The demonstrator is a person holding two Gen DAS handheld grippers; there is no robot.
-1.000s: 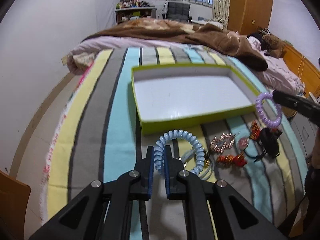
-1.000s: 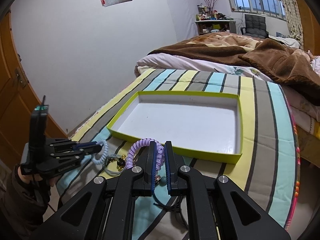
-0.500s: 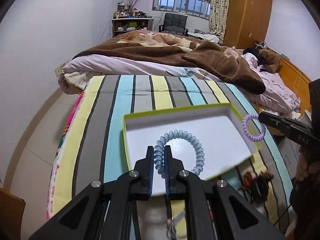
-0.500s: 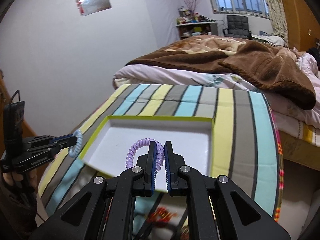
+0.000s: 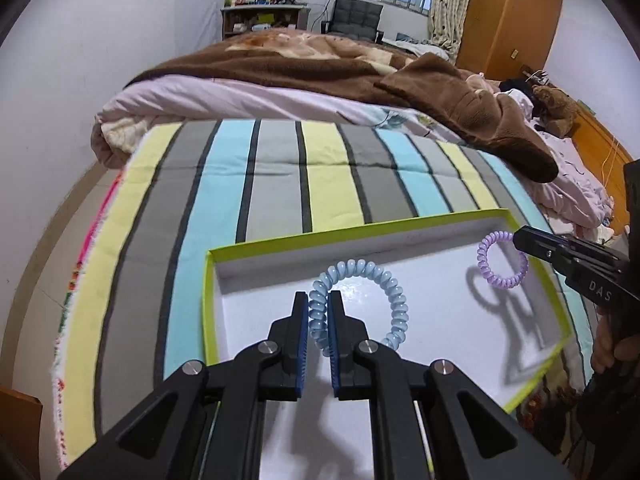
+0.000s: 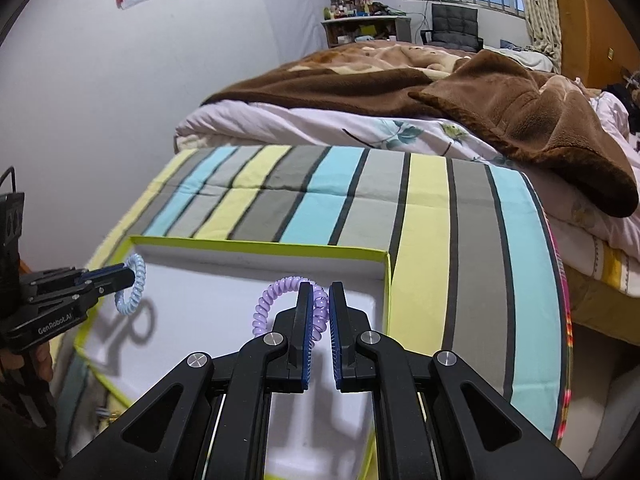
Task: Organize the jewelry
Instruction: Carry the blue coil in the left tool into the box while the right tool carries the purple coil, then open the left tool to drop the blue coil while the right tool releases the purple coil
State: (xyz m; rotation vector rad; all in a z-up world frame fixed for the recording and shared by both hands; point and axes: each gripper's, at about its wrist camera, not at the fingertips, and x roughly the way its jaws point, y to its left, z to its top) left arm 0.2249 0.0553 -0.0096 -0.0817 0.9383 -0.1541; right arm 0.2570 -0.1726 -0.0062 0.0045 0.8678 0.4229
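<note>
The left hand-held gripper (image 5: 319, 312) was clenched on a pale blue spiral hair tie (image 5: 362, 304), its blue pads (image 5: 304, 336) pinching the coil's left side while the rest of the loop arched up and to the right. It hung over the near-left part of a shallow box lid (image 5: 208, 280) w/ lime-green rim and white inside, which lay on the striped blanket (image 5: 280, 184) of the bed. The tie's shadow fell on the white floor of the lid, so it looked clear of the surface, not resting.

The right hand-held gripper (image 6: 319, 312) was likewise clamped on a lilac spiral hair tie (image 6: 276, 296), loop sticking out to the left of the pads, over the far-right corner of the same lid (image 6: 384, 280). In the left wrist view that lilac tie (image 5: 502, 258) hung at the tip of the right tool, near the lid's right rim. In the right wrist view the blue tie (image 6: 132, 284) showed at the lid's left edge.

Brown blanket (image 5: 320, 60) and pale quilt (image 5: 248, 96) were bunched at the far end of the bed. Part of a hand (image 5: 612, 344) showed at the right edge, on the right tool's grip.
</note>
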